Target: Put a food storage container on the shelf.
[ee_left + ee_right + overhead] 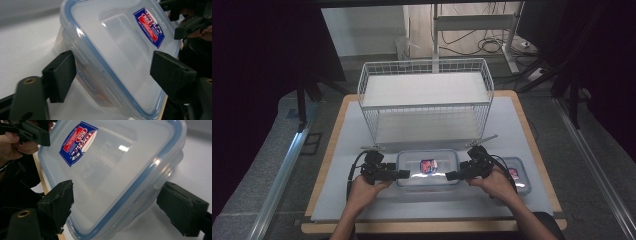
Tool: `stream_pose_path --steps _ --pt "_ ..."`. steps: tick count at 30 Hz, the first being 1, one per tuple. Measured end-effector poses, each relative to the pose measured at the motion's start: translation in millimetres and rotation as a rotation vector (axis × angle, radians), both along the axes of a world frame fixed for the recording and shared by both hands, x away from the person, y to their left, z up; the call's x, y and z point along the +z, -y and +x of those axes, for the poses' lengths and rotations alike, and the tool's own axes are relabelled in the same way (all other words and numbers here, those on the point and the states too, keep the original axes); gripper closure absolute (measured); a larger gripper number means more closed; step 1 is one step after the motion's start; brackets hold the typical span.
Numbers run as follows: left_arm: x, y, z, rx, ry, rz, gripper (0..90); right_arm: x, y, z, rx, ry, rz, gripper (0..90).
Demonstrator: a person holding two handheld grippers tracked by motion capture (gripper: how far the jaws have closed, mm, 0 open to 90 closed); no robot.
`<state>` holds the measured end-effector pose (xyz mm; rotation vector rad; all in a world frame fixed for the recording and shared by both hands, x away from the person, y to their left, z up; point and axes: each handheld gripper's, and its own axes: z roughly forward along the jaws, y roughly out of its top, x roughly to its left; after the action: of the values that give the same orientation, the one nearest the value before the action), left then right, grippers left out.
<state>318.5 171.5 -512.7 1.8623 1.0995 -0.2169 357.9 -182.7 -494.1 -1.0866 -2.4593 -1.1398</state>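
White wire rack (426, 100) and a smaller lidded box (517, 172) appear in your high view. The clear plastic container (428, 168) sits before the rack between your level hands. Your left gripper (403, 174) and right gripper (451, 175) straddle its ends, jaws released, not pressing.

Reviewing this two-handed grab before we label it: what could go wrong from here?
1. The left hand-held gripper and right hand-held gripper only straddle the ends of the large container; neither visibly presses, so a lift now may slip.
2. Its smooth lid and rounded corners could let it twist out.
3. The small container by the right hand and the wire shelf ahead could be knocked.
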Motion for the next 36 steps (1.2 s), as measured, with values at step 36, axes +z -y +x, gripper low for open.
stream_pose_path --steps 36 --pt "-1.8 -19.5 -29.3 0.044 -0.016 -0.149 52.1 5.4 27.8 -14.1 -0.049 -0.055 0.157 49.3"
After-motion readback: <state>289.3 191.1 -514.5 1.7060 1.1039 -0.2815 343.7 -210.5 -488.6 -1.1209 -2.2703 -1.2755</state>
